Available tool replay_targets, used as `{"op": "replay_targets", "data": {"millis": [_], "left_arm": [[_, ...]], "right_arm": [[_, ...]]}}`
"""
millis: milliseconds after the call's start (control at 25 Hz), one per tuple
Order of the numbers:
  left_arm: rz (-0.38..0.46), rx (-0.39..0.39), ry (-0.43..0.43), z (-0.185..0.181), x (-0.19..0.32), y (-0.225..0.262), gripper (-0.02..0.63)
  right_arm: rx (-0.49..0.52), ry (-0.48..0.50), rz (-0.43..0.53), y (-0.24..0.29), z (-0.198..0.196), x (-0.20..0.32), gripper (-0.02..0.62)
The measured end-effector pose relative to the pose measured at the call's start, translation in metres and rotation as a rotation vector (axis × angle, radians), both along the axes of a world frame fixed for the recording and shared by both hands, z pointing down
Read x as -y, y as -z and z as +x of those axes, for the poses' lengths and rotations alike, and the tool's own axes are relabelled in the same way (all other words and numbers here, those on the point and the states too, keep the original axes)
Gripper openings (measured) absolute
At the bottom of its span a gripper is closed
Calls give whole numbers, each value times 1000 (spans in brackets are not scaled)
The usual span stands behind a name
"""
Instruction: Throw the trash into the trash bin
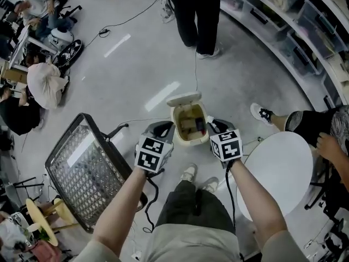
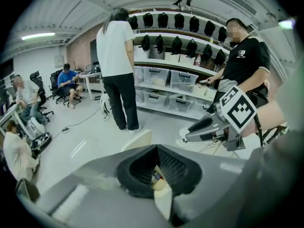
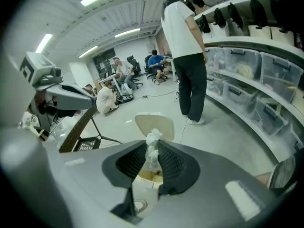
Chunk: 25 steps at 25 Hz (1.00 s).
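Observation:
A cream trash bin (image 1: 180, 125) stands on the floor with its lid (image 1: 184, 98) flipped open and some litter inside. Both grippers hang just above its rim. My right gripper (image 1: 212, 124) is over the bin's right edge, shut on a crumpled white tissue (image 3: 152, 156) that sticks up past the fingertips (image 3: 165, 148). In the right gripper view the bin (image 3: 148, 176) lies directly under the jaws. My left gripper (image 1: 165, 127) is over the left edge, jaws together at the tips. I see nothing held between them, only the bin (image 2: 162, 188) through the slit.
A tipped wire-mesh cart (image 1: 82, 171) lies to the left. A round white table (image 1: 278, 171) is at the right, beside a seated person's leg and shoe (image 1: 262, 113). A person (image 1: 196, 15) stands beyond the bin. Cables cross the floor, and storage shelves (image 1: 289, 31) curve along the right.

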<state>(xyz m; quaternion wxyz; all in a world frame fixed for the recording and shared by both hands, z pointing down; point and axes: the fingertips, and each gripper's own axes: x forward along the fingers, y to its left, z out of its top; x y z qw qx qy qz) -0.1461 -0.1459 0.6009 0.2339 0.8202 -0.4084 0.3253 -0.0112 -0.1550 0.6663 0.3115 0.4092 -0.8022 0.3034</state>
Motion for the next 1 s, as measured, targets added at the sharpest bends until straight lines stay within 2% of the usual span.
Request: {"op": "replay_targets", "data": {"millis": [200,360,560,760,800,920,1000], "left_arm": [[-74,2,57,-35,-3,-66,2],[-129,15,77,-50,-8,-123,2],[-218,28,111,-60,-20,-186,2],[-259,22,133,-62,-32,-230,2],[-265,23,127,-61,-34,-236,2],[-275,33,111,-59,-38,-248,2],[-277,34,107,-58,-40,-249,2]], "right_arm": [[-44,57,-60,-71,-35,0,84],[-54,55,-122,-130,-48,-2,84],[-53,53,-203,-199,-60,-15,86],[-77,60,-211,-249,-66,-23,95],[-80,53,-215,-258,-65,-23,115],[-78,28,-248,-275,-62,-27,230],[-69,10,-263,-275,-59,-29,244]]}}
